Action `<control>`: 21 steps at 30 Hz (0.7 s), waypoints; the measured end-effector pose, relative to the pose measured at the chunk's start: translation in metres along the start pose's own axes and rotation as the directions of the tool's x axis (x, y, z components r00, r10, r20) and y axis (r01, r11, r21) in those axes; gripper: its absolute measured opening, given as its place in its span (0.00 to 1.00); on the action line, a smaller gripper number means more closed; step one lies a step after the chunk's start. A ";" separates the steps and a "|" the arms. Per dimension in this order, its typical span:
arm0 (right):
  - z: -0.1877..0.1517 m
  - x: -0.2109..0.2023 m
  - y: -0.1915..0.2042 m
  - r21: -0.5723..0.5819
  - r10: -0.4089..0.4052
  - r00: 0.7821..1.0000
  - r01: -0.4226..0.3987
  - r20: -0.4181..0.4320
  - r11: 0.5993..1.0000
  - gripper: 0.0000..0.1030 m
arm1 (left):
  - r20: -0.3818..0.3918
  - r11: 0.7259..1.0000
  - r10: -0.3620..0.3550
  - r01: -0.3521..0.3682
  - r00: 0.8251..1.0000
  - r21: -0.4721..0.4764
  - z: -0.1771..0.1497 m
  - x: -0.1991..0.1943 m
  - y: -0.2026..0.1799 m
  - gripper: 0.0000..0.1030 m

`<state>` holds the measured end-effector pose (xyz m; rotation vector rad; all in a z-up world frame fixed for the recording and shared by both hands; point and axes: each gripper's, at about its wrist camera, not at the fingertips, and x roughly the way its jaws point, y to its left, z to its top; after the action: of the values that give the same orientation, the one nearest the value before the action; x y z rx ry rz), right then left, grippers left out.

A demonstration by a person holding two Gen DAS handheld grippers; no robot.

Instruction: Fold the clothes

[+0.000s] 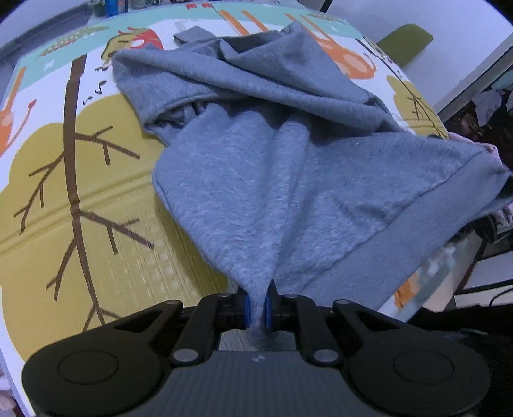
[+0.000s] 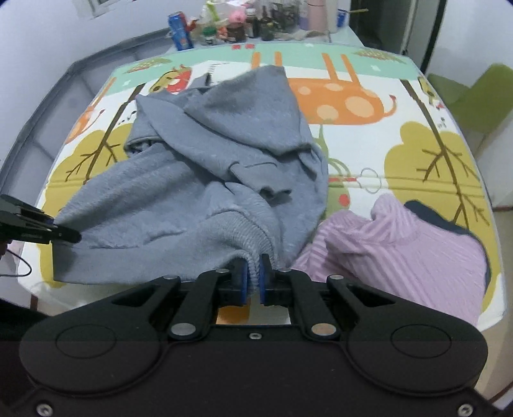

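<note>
Holding grey sweatshirt (image 2: 192, 192) by hem, left gripper (image 1: 256, 308) and right gripper (image 2: 255, 279) both clamped on cloth

Probably spreading flat ahead of both tools; next needs even tension, clear of pink garment (image 2: 400, 250) at right

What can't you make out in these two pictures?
- Pink striped garment: its front edge hides behind the right claw in the right view.
- Bottles and cans at the far end: too small to read.
- Gray hoodie: the sleeves are lost in its own folds in both views.

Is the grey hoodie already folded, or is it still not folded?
Not folded. The grey hoodie lies crumpled on the mat, its hem pinched by both grippers.
</note>
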<state>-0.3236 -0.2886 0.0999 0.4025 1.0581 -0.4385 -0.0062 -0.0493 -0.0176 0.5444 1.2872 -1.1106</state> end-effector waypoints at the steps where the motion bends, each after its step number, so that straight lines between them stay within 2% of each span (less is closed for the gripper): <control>1: 0.002 -0.006 0.000 -0.021 -0.001 1.000 0.001 0.001 1.000 0.05 | -0.006 1.000 -0.008 0.008 1.000 -0.003 -0.002 -0.002 -0.001 0.09; 5: 0.007 -0.025 0.007 -0.155 -0.015 1.000 0.013 -0.012 0.988 0.06 | -0.062 0.999 0.031 -0.029 0.998 0.030 -0.010 0.004 -0.002 0.10; 9: 0.004 -0.009 0.009 -0.191 -0.019 0.992 -0.006 -0.126 0.982 0.11 | -0.121 0.995 0.081 -0.073 0.989 0.072 -0.020 0.011 -0.003 0.12; 11: 0.006 -0.003 0.009 -0.186 -0.008 0.989 -0.020 -0.149 0.982 0.20 | -0.153 0.993 0.096 -0.085 0.984 0.077 -0.023 0.016 -0.005 0.16; 13: 0.010 -0.003 0.011 -0.188 -0.012 0.992 -0.011 -0.122 0.982 0.32 | -0.177 0.993 0.105 -0.093 0.979 0.072 -0.023 0.019 -0.006 0.19; 14: 0.011 -0.003 0.011 -0.181 -0.003 0.994 -0.017 -0.110 0.983 0.35 | -0.182 0.992 0.113 -0.101 0.977 0.074 -0.023 0.019 -0.006 0.21; 18: 0.018 -0.001 0.010 -0.149 0.060 0.995 -0.071 -0.080 0.986 0.35 | -0.162 0.987 0.149 -0.136 0.975 0.090 -0.020 0.011 -0.009 0.23; 21: 0.023 0.011 0.010 -0.127 0.060 0.995 -0.069 -0.073 0.989 0.35 | -0.114 0.985 0.160 -0.151 0.980 0.084 -0.013 0.001 -0.009 0.31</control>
<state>-0.2965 -0.2935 0.1016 0.3378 1.1311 -0.2977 -0.0200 -0.0427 -0.0201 0.7659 1.2863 -1.0109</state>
